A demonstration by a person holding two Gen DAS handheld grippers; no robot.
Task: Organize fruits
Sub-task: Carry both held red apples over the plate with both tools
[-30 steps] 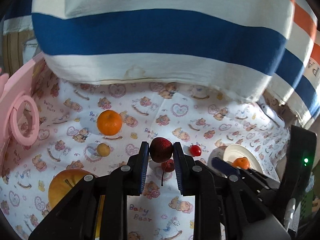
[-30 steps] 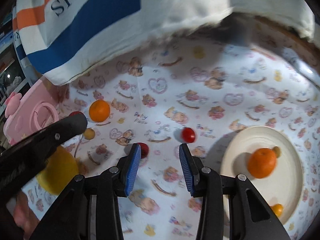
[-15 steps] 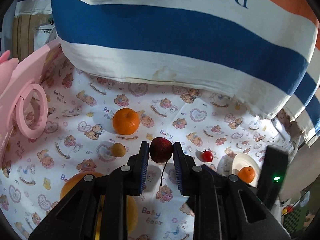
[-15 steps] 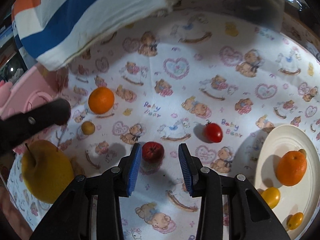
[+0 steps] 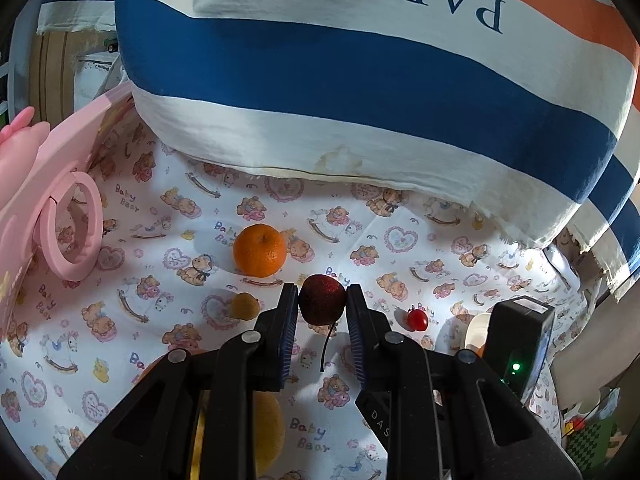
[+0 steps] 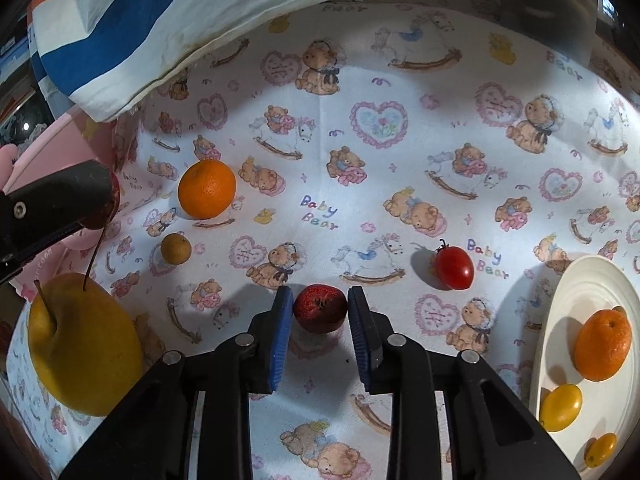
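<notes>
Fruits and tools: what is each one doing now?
Left tool, shut on the stemmed fruit, in the air.
Right tool, jaws have just been closing, pads pressing the red fruit on the cloth.
Tomato, lying loose on the cloth.
Plate, holding an orange and two yellow fruits.

1. Under everything you see a white cloth [image 6: 400, 60] printed with teddy bears, hearts, rocking horses and the words "Baby Bear".
2. Behind it lies a big cushion [image 5: 360, 92] with blue, white and orange stripes and the word "PARIS" upside down.
3. At your left there is a pink plastic piece [image 5: 60, 184] with a ring on it.
4. Bright light falls on the middle of the cloth; the far right corner stays dark.
</notes>
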